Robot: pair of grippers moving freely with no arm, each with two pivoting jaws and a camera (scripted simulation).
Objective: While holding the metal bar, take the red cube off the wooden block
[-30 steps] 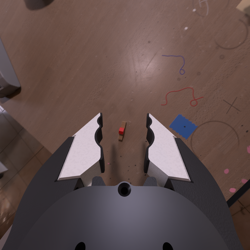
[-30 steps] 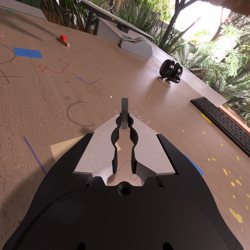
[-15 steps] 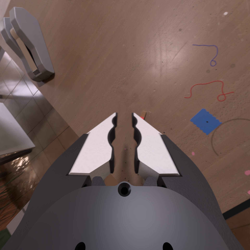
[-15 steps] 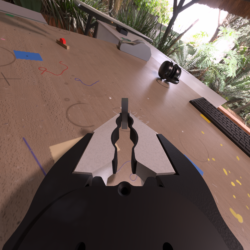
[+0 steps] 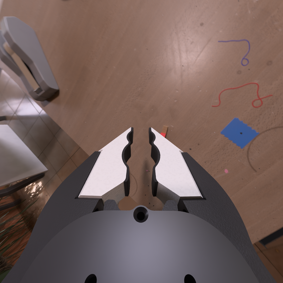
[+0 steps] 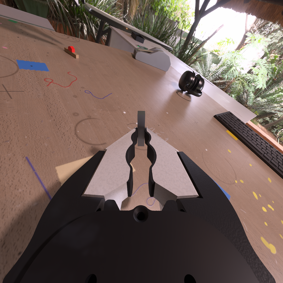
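The red cube [image 6: 71,49] sits on top of the small wooden block [image 6: 72,53] on the table, far off at the upper left of the right wrist view. My right gripper [image 6: 140,129] is shut on the grey metal bar [image 6: 141,121], which stands upright between its fingertips above the table. In the left wrist view the cube [image 5: 163,134] and the block [image 5: 165,129] peek out just behind my right finger, outside the jaws. My left gripper [image 5: 141,130] is empty above the table, with a narrow gap between its jaws.
A grey stapler-like device [image 5: 30,61] lies near the table's left edge, and it shows in the right wrist view [image 6: 153,59] too. Black headphones [image 6: 191,84] and a black keyboard [image 6: 252,140] lie to the right. A blue patch [image 5: 239,134] marks the table near the block.
My left gripper's jaws have narrowed from wide open, and it has shifted left, so the cube went from between the fingers to behind the right one. The right gripper has barely moved.
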